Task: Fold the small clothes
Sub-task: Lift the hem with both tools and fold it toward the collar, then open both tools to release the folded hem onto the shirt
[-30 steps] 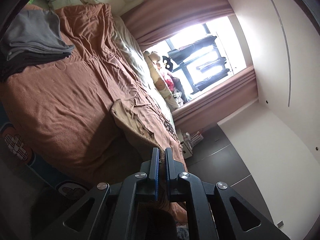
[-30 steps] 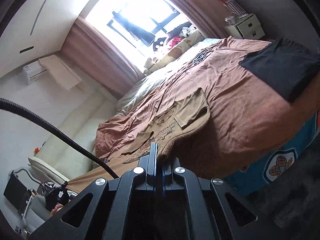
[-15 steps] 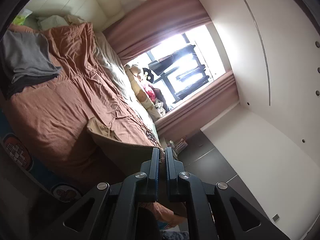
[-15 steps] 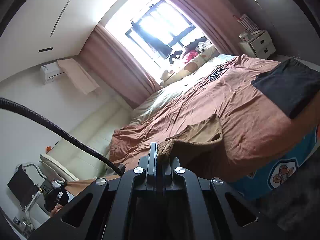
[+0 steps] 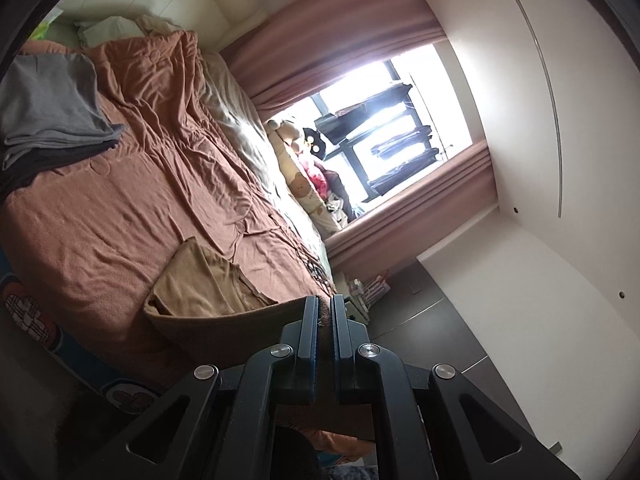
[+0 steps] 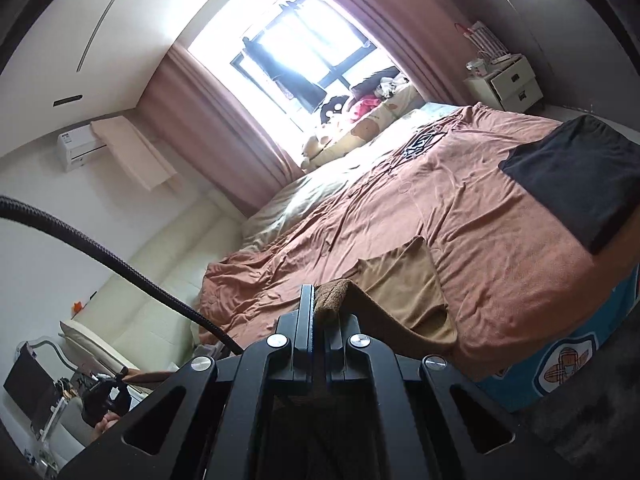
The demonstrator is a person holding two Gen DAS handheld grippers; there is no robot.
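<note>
A tan small garment [image 5: 204, 284] lies partly on the brown bedspread [image 5: 120, 200], its near edge lifted off the bed. My left gripper [image 5: 323, 312] is shut on one corner of that lifted edge. My right gripper [image 6: 320, 308] is shut on the other bunched corner; the garment [image 6: 404, 280] hangs from it in a fold down to the bed [image 6: 460, 216]. The cloth stretches between both grippers above the bed's near edge.
A folded grey and dark stack [image 5: 48, 108] lies at one end of the bed. A folded black garment [image 6: 572, 176] lies at the other end. Plush toys and pillows [image 5: 308, 176] line the window side. A white nightstand [image 6: 504, 80] stands by the bed. A black cable [image 6: 100, 252] crosses the right wrist view.
Both grippers have lifted the garment's near edge up and carried it toward the bed's middle, so the far half now lies doubled under the raised edge. Both stayed shut on the cloth.
</note>
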